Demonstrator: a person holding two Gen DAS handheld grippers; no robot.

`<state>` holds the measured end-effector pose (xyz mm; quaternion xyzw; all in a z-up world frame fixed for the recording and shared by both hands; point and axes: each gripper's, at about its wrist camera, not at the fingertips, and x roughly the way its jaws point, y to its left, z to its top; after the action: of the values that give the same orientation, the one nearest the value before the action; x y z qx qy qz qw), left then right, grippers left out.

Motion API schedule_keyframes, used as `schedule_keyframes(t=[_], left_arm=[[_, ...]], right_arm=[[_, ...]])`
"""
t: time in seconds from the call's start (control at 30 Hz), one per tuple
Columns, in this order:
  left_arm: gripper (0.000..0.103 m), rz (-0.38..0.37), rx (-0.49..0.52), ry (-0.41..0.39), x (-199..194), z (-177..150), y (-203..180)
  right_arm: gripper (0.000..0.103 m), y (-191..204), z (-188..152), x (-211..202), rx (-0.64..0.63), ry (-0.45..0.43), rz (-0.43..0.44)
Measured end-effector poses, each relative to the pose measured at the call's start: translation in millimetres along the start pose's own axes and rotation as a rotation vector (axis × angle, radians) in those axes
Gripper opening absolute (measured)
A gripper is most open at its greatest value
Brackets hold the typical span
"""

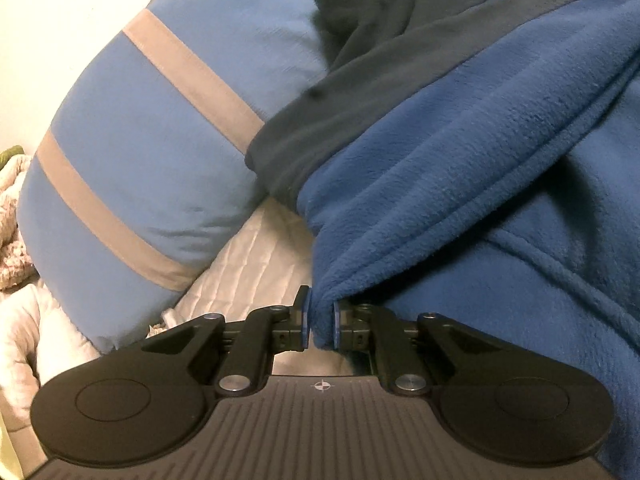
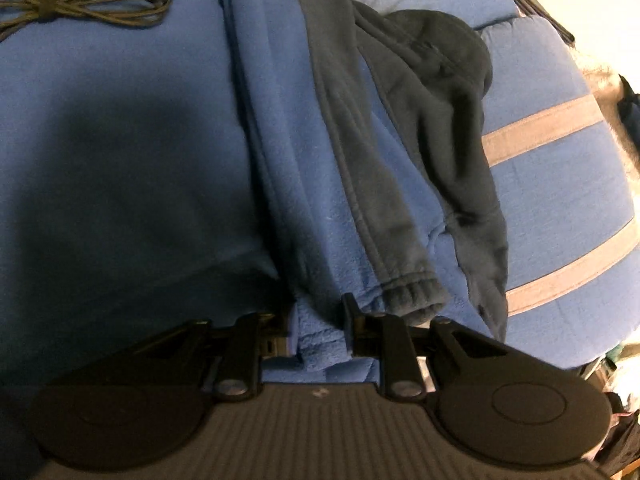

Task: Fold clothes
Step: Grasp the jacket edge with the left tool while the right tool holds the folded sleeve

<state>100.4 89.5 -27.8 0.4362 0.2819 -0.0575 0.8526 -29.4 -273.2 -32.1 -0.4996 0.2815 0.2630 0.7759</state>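
The blue fleece garment [image 1: 480,168] lies spread over the bed, its dark grey trim [image 1: 360,92] running up toward the striped pillow [image 1: 152,152] at the bed's head end. You have one bunched edge of it pinched in the left gripper [image 1: 321,322], jaws closed tight on the pile, which gives you a firm corner to carry when you fold. Your right gripper [image 2: 320,328] is clamped on a thicker wad of the same fleece, right beside the ribbed cuff [image 2: 408,296] of the dark sleeve [image 2: 452,152]; the jaws stand a little wider there only because more layers sit between them. Holding two points along one edge should keep that edge straight as you lift it. The lower part is in shadow, so I can't be sure how many layers you've caught. A tied cord [image 2: 80,4] lies on the blue cloth well away from both grips. The white quilted cover [image 1: 248,264] shows beneath the pillow's near corner.
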Motion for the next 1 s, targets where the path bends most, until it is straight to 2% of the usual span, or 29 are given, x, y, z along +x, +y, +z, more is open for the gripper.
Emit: schedule_keyframes(t=[0.1,0.33,0.43,0.47,0.5,0.57,0.6,0.67,0.73,0.8,0.9,1.0], left_arm=[[0.013,0.004,-0.016,0.009,2,0,0],[0.014,0.000,-0.045,0.018,4,3,-1],[0.015,-0.009,-0.057,0.015,5,2,2],[0.015,-0.010,-0.061,0.011,4,1,2],[0.015,-0.012,-0.065,0.009,4,-1,1],[0.016,-0.016,-0.075,0.005,5,-3,1],[0.017,-0.018,-0.078,0.002,4,-4,2],[0.024,-0.011,-0.075,-0.005,4,-5,2],[0.049,0.041,-0.048,-0.021,2,-8,0],[0.067,0.083,-0.033,-0.026,-1,-11,1],[0.077,0.067,-0.095,-0.008,-5,-18,15],[0.079,0.029,-0.213,0.044,-6,-26,34]], right_arm=[[0.022,-4,-2,-2,0.035,-0.001,0.035],[0.022,-1,-1,2,0.040,0.007,0.001],[0.026,-1,-3,-2,0.034,0.004,0.011],[0.039,-2,-3,-3,0.033,0.004,0.013],[0.043,-2,-3,-4,0.038,0.008,0.012],[0.058,-4,-4,-5,0.048,0.016,0.008],[0.060,-5,-5,-6,0.054,0.020,0.007],[0.063,-7,-7,-7,0.073,0.027,0.012],[0.070,-11,-10,-9,0.097,0.032,0.014],[0.078,-13,-13,-12,0.109,0.034,0.008],[0.086,-15,-17,-20,0.108,0.036,0.001],[0.092,-13,-22,-32,0.100,0.022,-0.010]])
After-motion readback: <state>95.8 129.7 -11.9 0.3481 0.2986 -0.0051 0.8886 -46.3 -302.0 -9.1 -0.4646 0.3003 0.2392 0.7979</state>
